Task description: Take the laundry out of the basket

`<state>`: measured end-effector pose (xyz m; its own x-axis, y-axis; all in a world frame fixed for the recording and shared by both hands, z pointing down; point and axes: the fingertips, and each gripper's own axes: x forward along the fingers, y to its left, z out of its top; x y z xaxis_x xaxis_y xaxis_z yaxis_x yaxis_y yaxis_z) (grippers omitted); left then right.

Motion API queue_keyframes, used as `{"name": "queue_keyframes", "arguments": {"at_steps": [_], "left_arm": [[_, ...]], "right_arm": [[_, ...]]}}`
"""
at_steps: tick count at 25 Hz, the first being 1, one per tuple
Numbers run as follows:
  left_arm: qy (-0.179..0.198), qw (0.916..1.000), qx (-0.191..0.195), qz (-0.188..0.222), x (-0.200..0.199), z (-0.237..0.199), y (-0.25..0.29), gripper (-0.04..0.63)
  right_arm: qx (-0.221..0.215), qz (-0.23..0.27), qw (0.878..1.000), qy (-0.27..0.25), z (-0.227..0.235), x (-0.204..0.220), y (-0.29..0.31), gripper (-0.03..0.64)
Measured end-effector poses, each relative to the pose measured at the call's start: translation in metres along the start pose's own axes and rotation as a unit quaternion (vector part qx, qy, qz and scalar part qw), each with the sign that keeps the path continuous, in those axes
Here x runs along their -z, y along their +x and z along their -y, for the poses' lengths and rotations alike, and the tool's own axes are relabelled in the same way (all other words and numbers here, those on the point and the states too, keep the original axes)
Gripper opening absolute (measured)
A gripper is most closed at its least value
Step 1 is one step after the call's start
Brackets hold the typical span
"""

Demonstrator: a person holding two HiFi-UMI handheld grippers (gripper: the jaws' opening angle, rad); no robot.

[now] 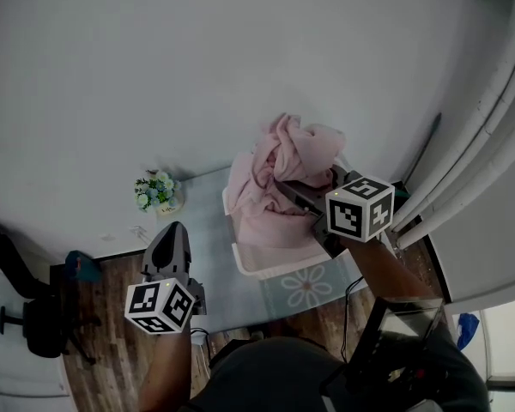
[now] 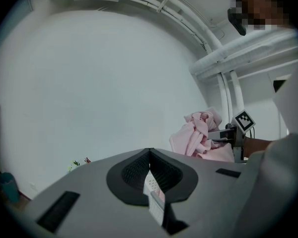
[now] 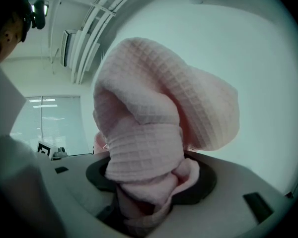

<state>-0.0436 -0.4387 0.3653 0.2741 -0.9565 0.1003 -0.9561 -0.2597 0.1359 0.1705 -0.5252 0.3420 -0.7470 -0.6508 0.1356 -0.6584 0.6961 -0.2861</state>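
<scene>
A pink waffle-weave towel [image 1: 285, 163] is bunched up above the white basket [image 1: 270, 269], and more pink cloth hangs down into it. My right gripper [image 1: 293, 189] reaches in from the right and is shut on the towel. In the right gripper view the towel [image 3: 154, 113] fills the space between the jaws and hides their tips. My left gripper [image 1: 168, 240] hovers at the lower left, well apart from the basket. Its jaws are shut with no laundry in them, as the left gripper view [image 2: 149, 153] shows. That view also catches the pink towel [image 2: 196, 135] at the far right.
The basket stands on a pale blue tabletop [image 1: 204, 230]. A small pot of flowers [image 1: 157, 191] sits at its far left corner. A flower-patterned mat [image 1: 309, 286] lies in front of the basket. A dark chair [image 1: 26, 316] stands on the wooden floor at left; white pipes [image 1: 489, 136] run along the right.
</scene>
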Motion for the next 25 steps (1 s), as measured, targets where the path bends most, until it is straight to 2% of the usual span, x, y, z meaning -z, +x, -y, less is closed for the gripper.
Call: {"name": "queue_keyframes", "arguments": {"at_steps": [3,9,15,17,21,25], "left_arm": [[0.000,0.9999,-0.011,0.004,-0.001,0.002,-0.016,0.009],[0.006,0.9993,-0.036,-0.003,-0.004,0.001,-0.039,0.009],[0.004,0.9987,-0.050,0.013,-0.016,-0.008,-0.070,0.009],[0.008,0.9984,-0.052,0.018,-0.020,-0.016,-0.078,0.009],[0.043,0.9969,-0.060,0.028,-0.033,-0.043,-0.109,0.009],[0.023,0.9963,-0.071,0.043,-0.045,-0.091,-0.150,0.009]], "right_arm": [[-0.016,0.013,1.000,0.010,-0.010,-0.005,-0.007,0.281],[-0.041,0.027,0.999,-0.011,-0.037,-0.023,-0.012,0.281],[-0.069,0.043,0.996,-0.029,-0.083,-0.043,-0.011,0.281],[-0.076,0.043,0.996,-0.036,-0.098,-0.046,-0.004,0.281],[-0.091,0.043,0.994,-0.049,-0.145,-0.051,0.018,0.281],[-0.112,0.045,0.991,-0.059,-0.207,-0.055,0.048,0.281]]}}
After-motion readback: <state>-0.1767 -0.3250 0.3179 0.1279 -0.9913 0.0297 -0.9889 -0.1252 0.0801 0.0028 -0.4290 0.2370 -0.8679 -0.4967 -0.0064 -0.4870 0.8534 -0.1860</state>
